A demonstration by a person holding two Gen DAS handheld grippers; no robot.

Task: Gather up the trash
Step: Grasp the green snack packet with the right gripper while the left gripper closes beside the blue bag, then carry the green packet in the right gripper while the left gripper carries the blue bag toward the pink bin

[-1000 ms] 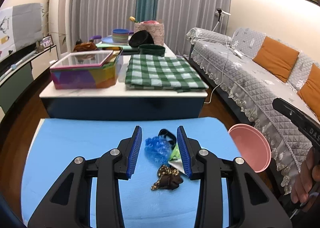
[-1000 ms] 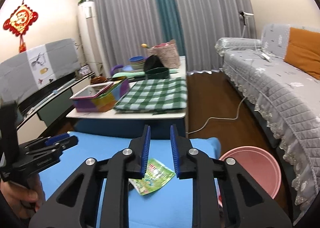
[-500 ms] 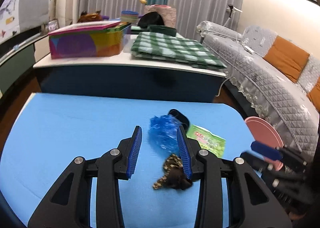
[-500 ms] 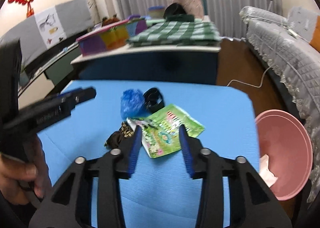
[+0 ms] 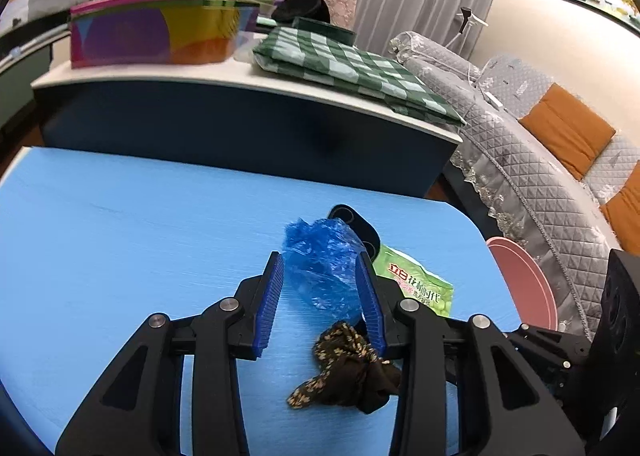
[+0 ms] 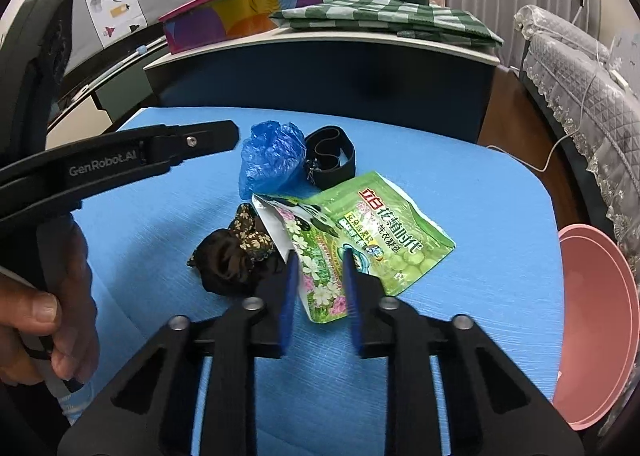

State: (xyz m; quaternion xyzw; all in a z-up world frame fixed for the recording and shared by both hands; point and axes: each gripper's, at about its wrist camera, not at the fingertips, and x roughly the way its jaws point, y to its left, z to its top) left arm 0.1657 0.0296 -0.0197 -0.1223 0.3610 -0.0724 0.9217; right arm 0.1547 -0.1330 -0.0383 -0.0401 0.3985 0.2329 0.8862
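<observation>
A crumpled blue plastic bag (image 5: 322, 268) lies on the blue table (image 5: 120, 240); it also shows in the right wrist view (image 6: 272, 159). My left gripper (image 5: 320, 276) is open with its jaws on either side of the bag. A green snack pouch (image 6: 360, 232) lies beside it, also in the left wrist view (image 5: 416, 288). My right gripper (image 6: 318, 268) is open with its jaws straddling the pouch's near edge. A dark patterned cloth scrunchie (image 6: 236, 252) and a black band (image 6: 332, 155) lie close by.
A pink bin (image 6: 596, 320) stands on the floor right of the table. Behind the table is a white-topped cabinet (image 5: 224, 75) with a colourful box (image 5: 156, 31) and a green checked cloth (image 5: 356, 67). A grey sofa (image 5: 540, 159) is on the right.
Both grippers have dropped lower and moved forward onto the trash pile. The left jaws now flank the blue bag; the right jaws now reach the green pouch.
</observation>
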